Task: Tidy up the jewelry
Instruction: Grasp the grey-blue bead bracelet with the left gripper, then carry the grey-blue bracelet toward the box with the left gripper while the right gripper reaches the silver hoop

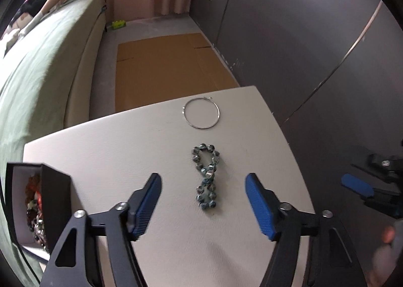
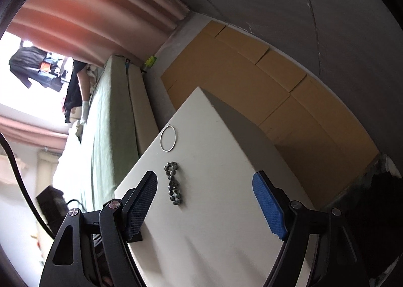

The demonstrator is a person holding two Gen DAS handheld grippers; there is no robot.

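Observation:
A blue-green beaded bracelet [image 1: 206,177] lies twisted in a figure eight on the white table [image 1: 126,151]. My left gripper [image 1: 204,181] is open, one finger on each side of the bracelet and above it. A thin silver hoop [image 1: 201,112] lies farther back near the table's far edge. A black jewelry box [image 1: 37,205] with mixed beads inside stands at the table's left edge. My right gripper [image 2: 205,182] is open and empty, tilted, above the table's right part; the bracelet [image 2: 173,190] and hoop [image 2: 168,139] lie to its left. The right gripper also shows in the left wrist view [image 1: 362,186].
A bed with a green cover [image 1: 32,80] runs along the left. Flattened cardboard [image 1: 166,68] lies on the floor beyond the table. A dark wall [image 1: 302,35] stands to the right. A person [image 2: 75,90] leans over the bed far back.

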